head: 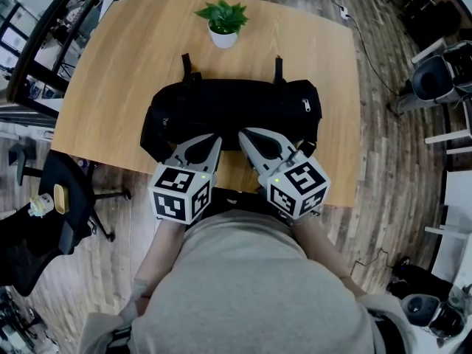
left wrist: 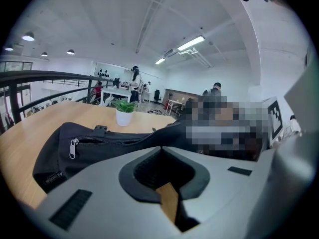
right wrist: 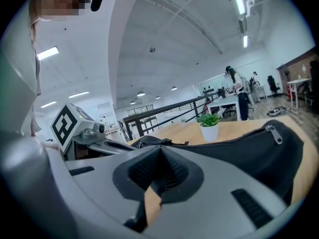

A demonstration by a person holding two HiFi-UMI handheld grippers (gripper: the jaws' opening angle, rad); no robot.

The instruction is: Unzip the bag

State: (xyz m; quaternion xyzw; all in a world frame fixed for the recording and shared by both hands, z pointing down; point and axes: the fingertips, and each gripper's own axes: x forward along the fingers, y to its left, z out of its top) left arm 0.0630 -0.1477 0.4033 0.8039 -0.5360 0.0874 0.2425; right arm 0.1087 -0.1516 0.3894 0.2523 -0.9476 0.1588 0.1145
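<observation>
- We see the black bag (head: 236, 105) lying lengthwise across the near half of the wooden table (head: 110, 72), with a potted plant (head: 223, 22) just beyond it.
- A zipper pull (head: 307, 106) sits near the bag's right end.
- Our left gripper (head: 212, 140) has its jaws pressed together, with nothing visible between them; its tip is at the bag's near side.
- Our right gripper (head: 243, 133) is likewise pressed together and shows nothing in its jaws; it sits just beside the left, tip against the same near side of the bag.
</observation>
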